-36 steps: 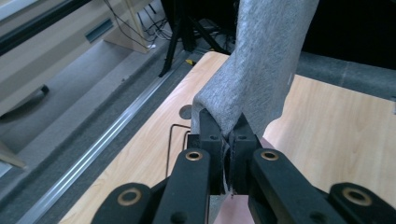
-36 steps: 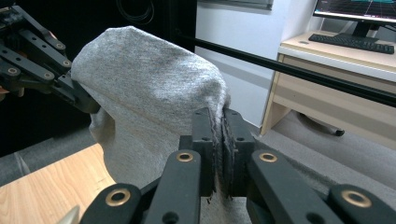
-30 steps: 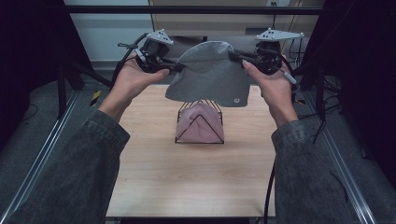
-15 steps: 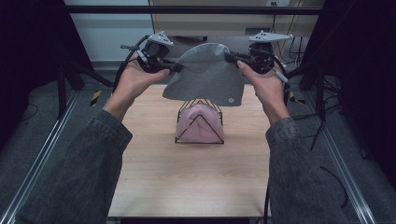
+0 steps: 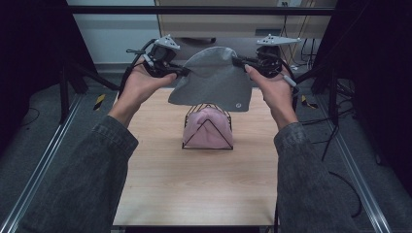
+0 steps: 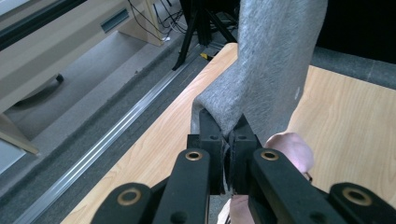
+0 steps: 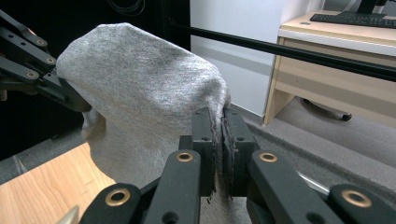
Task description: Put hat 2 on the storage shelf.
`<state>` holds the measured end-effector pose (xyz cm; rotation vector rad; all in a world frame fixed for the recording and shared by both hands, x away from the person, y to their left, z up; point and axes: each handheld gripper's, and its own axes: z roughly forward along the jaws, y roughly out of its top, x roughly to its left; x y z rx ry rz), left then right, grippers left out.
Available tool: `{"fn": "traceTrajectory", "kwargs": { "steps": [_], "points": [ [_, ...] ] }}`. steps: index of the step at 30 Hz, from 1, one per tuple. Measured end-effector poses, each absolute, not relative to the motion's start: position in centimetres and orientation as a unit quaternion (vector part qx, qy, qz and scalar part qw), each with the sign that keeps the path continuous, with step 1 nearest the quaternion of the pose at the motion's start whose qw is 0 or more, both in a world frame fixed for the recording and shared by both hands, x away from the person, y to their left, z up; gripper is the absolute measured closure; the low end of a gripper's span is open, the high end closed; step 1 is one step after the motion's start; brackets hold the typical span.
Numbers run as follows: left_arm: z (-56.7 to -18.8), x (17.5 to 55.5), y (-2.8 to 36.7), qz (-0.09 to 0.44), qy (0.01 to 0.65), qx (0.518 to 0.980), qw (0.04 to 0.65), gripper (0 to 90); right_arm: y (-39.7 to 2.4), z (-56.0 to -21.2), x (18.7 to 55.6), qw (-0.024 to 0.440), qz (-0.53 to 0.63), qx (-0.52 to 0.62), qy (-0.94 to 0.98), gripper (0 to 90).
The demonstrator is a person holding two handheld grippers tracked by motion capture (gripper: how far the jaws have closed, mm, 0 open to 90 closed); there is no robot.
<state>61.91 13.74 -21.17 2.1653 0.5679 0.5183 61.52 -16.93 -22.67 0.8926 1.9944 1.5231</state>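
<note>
Above the pink-filled rack [image 5: 207, 128], both hand-held grippers still clamp the slightly raised grey beanie [image 5: 212, 77].

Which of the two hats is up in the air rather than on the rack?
The grey hat: the left gripper and right gripper pinch its opposite edges. The pink hat sits in the wire rack.
</note>
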Motion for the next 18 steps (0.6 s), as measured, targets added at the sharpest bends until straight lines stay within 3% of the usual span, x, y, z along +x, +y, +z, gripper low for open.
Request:
{"fn": "traceTrajectory", "kwargs": {
  "steps": [18],
  "points": [
    [-23.7, 63.3, 14.0, 0.204, 0.245, 0.852, 0.414, 87.2, -16.5, -24.5, 62.7, 0.235, 0.542, 0.331, 0.736, 85.4]
  ]
}}
